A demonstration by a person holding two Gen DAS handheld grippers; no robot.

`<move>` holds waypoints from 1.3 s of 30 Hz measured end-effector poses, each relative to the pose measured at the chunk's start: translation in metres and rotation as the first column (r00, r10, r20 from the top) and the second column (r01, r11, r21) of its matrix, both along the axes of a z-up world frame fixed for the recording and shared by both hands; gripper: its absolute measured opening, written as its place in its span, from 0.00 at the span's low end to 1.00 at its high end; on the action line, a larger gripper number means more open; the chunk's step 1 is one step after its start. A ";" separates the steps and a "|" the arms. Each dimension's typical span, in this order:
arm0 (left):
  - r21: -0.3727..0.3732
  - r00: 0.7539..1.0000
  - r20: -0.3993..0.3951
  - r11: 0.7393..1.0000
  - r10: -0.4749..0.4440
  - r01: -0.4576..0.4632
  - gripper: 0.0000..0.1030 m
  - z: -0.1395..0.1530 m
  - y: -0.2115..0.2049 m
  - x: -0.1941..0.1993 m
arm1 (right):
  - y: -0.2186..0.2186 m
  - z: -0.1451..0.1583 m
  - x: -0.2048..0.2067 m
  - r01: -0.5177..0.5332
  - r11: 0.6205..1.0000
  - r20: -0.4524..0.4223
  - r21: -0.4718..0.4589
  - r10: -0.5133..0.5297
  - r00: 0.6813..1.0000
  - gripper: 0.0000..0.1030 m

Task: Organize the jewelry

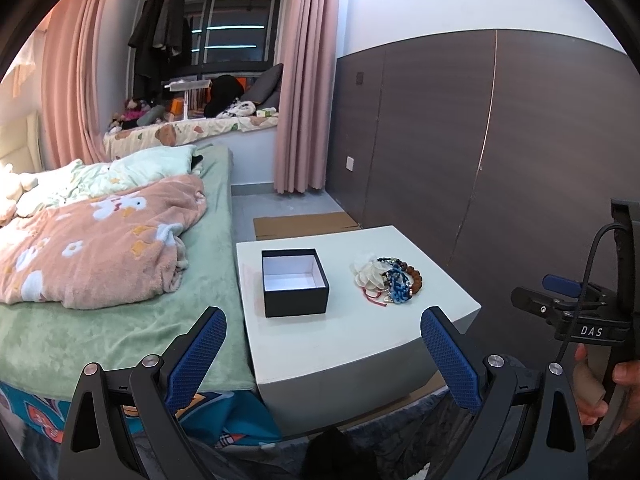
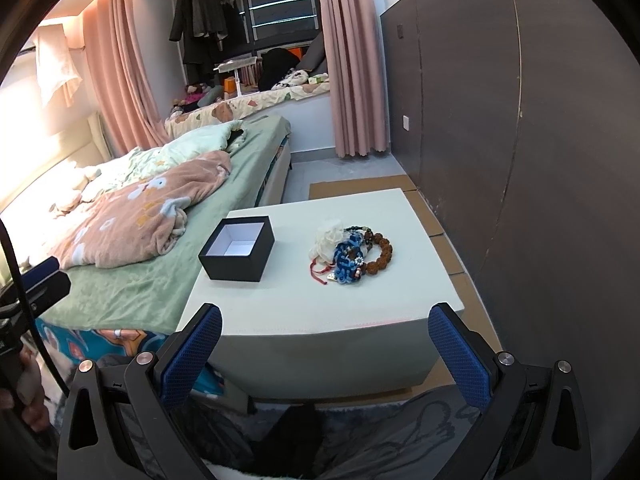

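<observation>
A small black box (image 1: 295, 282) with a white inside stands open and empty on a white table (image 1: 352, 344). To its right lies a pile of jewelry (image 1: 386, 280): a white shell piece, a blue braided bracelet, a brown bead bracelet, a dark bead string and a red cord. The right wrist view shows the box (image 2: 238, 249) and the pile (image 2: 352, 254) too. My left gripper (image 1: 322, 334) is open and empty, short of the table's near edge. My right gripper (image 2: 325, 330) is open and empty, near the front edge of the table (image 2: 320, 308).
A bed (image 1: 100, 280) with a green sheet and pink blanket touches the table's left side. A dark panelled wall (image 1: 500, 160) runs along the right. Cardboard (image 1: 304, 226) lies on the floor behind the table. The right gripper shows at the left wrist view's right edge (image 1: 560, 298).
</observation>
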State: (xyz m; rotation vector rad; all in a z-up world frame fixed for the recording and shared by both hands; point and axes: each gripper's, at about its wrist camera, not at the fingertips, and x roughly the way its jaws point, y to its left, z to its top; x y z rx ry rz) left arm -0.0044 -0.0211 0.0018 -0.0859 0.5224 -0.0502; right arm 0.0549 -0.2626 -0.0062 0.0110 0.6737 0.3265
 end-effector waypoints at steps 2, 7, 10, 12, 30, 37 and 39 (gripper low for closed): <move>-0.005 1.000 -0.003 1.000 -0.009 0.009 0.95 -0.001 -0.002 0.003 | -0.001 0.002 0.002 0.000 1.000 0.005 -0.010 0.000 1.000 1.00; -0.018 0.999 -0.010 0.999 -0.030 0.030 0.95 -0.005 -0.006 0.013 | -0.008 0.001 0.005 0.007 1.000 0.007 -0.017 -0.007 1.000 1.00; -0.032 0.999 -0.013 0.998 -0.048 0.047 0.95 -0.008 -0.008 0.022 | -0.012 -0.001 0.011 0.015 1.000 0.004 -0.016 -0.015 1.000 1.00; -0.032 0.998 -0.017 0.998 -0.061 0.061 0.95 -0.009 -0.012 0.030 | -0.017 -0.004 0.017 0.024 1.000 -0.002 -0.011 -0.024 1.000 1.00; -0.082 0.971 -0.162 0.983 -0.178 0.167 0.95 -0.060 -0.045 0.133 | -0.060 -0.066 0.087 0.088 0.991 -0.131 0.102 -0.074 0.989 0.88; -0.100 0.950 -0.204 0.971 -0.235 0.219 0.89 -0.073 -0.068 0.171 | -0.070 -0.091 0.111 0.108 0.986 -0.187 0.129 -0.083 0.979 0.85; -0.110 0.947 -0.213 0.969 -0.240 0.221 0.88 -0.076 -0.073 0.182 | -0.075 -0.096 0.115 0.114 0.983 -0.197 0.144 -0.085 0.977 0.84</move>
